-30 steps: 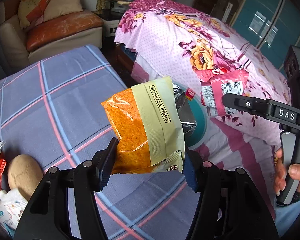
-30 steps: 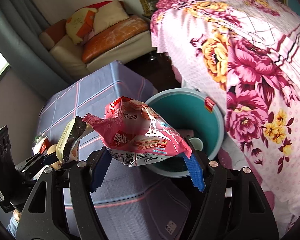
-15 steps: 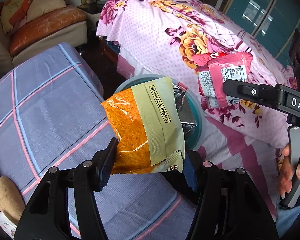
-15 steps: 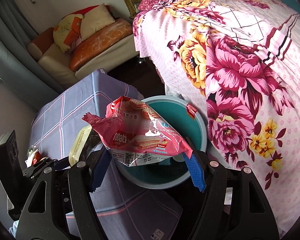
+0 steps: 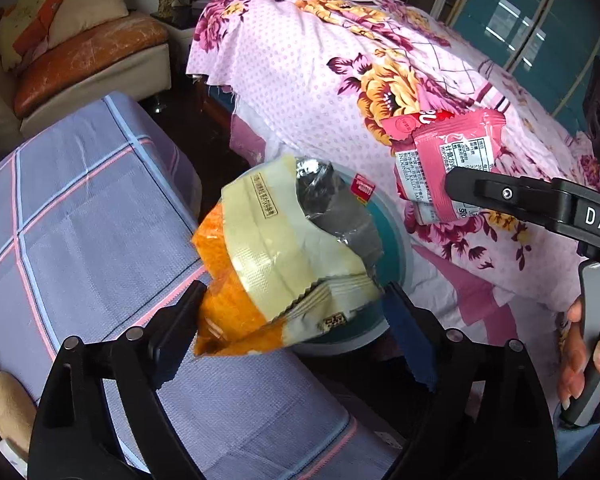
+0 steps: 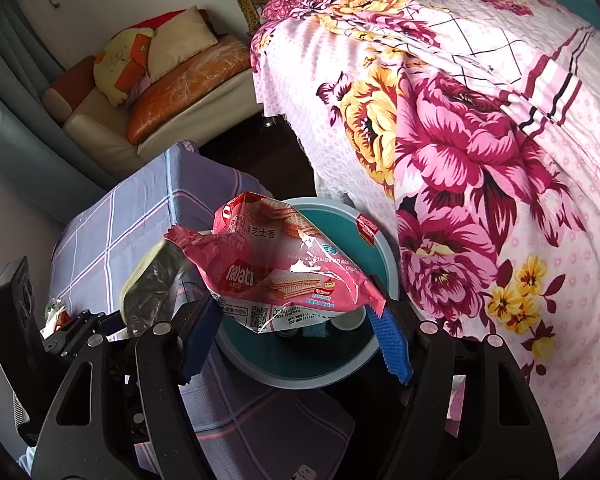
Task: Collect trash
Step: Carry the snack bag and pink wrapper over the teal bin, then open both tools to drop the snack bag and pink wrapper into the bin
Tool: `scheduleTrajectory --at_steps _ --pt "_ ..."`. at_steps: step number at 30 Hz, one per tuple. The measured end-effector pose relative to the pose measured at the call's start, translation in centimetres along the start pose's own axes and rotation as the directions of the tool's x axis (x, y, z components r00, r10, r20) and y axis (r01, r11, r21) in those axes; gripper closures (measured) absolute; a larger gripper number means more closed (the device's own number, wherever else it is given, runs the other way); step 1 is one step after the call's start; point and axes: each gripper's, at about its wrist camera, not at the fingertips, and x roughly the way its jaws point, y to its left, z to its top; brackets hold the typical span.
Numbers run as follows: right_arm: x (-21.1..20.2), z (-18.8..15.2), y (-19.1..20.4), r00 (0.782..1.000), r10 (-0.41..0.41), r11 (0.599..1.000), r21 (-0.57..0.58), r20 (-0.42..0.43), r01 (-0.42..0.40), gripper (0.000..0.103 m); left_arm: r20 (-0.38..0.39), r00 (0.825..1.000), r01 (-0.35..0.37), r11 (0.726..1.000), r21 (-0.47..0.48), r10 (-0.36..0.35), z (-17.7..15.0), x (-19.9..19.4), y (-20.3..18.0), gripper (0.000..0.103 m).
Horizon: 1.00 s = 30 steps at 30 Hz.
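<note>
Left gripper (image 5: 292, 320) — jaws opening, the orange-and-cream snack bag (image 5: 284, 264) between them over the teal bin (image 5: 396, 252), its left edge against one pad, the other pad clear. Right gripper (image 6: 292, 340) — clamped on the pink wafer wrapper (image 6: 284, 276), above the same bin (image 6: 300, 372), beside the floral bedspread (image 6: 480, 152).

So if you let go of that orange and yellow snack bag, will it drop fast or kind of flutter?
Probably flutter: the snack bag looks torn open and crumpled, so likely empty and light. It seems floppy, sagging between the opening left tool, and may drift off the bin.
</note>
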Motion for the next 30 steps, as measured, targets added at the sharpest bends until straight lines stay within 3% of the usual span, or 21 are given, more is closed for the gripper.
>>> scheduleTrajectory --at_steps 10,17,30 --pt "1.4 0.2 0.9 0.999 -0.002 1.000 -0.017 -0.034 0.001 0.033 0.010 1.000 -0.029 0.998 -0.053 0.030 -0.7 -1.3 1.6 0.009" --pt "2.9 -0.3 1.9 0.995 -0.001 1.000 -0.024 -0.102 -0.002 0.025 0.010 0.999 -0.037 0.994 -0.101 0.038 -1.9 -2.4 3.4 0.008" --pt "0.5 -2.7 4.4 0.994 -0.013 0.999 -0.047 -0.110 0.008 0.019 0.029 0.998 -0.043 0.986 -0.160 0.048 -4.8 -5.8 5.2 0.008"
